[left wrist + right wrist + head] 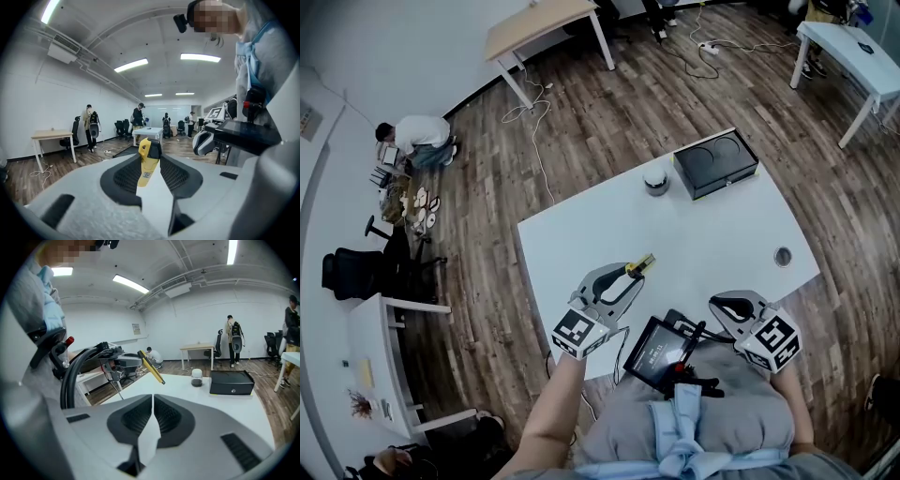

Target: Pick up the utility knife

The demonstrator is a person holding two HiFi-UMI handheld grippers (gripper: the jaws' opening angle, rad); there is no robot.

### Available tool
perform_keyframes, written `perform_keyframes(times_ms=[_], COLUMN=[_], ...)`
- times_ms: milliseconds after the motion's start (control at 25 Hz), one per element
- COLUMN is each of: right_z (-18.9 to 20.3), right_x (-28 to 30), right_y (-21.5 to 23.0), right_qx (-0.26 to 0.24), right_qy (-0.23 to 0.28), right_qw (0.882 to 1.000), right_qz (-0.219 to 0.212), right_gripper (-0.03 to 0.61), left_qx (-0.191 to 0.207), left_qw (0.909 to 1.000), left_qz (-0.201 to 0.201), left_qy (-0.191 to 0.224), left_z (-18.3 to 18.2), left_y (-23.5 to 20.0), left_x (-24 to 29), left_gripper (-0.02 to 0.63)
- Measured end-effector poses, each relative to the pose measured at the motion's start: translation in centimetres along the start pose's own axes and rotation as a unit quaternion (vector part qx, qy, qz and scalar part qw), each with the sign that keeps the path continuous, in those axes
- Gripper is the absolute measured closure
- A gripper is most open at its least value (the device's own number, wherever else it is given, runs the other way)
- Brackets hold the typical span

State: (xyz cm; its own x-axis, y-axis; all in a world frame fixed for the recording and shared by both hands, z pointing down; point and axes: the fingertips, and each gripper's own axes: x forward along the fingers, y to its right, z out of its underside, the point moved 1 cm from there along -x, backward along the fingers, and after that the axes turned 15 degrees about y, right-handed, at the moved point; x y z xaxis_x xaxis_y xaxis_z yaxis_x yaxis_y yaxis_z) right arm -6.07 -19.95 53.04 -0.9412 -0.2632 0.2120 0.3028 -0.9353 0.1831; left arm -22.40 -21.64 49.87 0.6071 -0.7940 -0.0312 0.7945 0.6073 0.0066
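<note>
The left claw (152, 158) is clamped on the utility knife (148, 161). Its two dark ribbed pads press on the yellow handle from either side, and the knife's black-and-yellow end sticks out past the tips. In the head view this left claw (628, 273) sits at lower centre. The utility knife (642, 264) points up and to the right from its tips, over the near-left part of the white counter (722, 230). The right gripper view shows the utility knife (151, 367) left of centre, tilted and raised clear of the counter (225, 406).

The right claw (153, 405) has its jaws together with nothing between them. In the head view the right claw (724, 304) is at lower right, at the counter's near edge, well apart from the knife.

A dark screen device (660, 348) hangs at the person's front, between the two claws. Toward the far edge of the counter stands a black box (715, 163) with a small jar (656, 181) just to its left. Both also show at right of centre in the right gripper view: the black box (232, 382) and the small jar (197, 377).
</note>
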Motion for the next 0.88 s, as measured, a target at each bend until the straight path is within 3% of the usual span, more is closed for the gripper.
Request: perform_keyframes(times_ms=[320,880], right_z=[-0.6,-1.4], right_x=[-0.1,0.0], right_y=[0.1,1.0], right_qx=[-0.005,-0.014], right_qy=[0.009,0.020], right_qw=[1.000,1.000], right_qz=[-0.012,-0.014], right_gripper=[0.549,0.549], left_qx=[0.008,0.020], left_qw=[0.9987,0.9984], left_qz=[-0.014,-0.001], left_qy=[0.048,0.053], left_z=[-4.4,-5.7], left_y=[1.9,2.6], left_x=[-0.4,0.6], left_gripper=[0.480,0.480])
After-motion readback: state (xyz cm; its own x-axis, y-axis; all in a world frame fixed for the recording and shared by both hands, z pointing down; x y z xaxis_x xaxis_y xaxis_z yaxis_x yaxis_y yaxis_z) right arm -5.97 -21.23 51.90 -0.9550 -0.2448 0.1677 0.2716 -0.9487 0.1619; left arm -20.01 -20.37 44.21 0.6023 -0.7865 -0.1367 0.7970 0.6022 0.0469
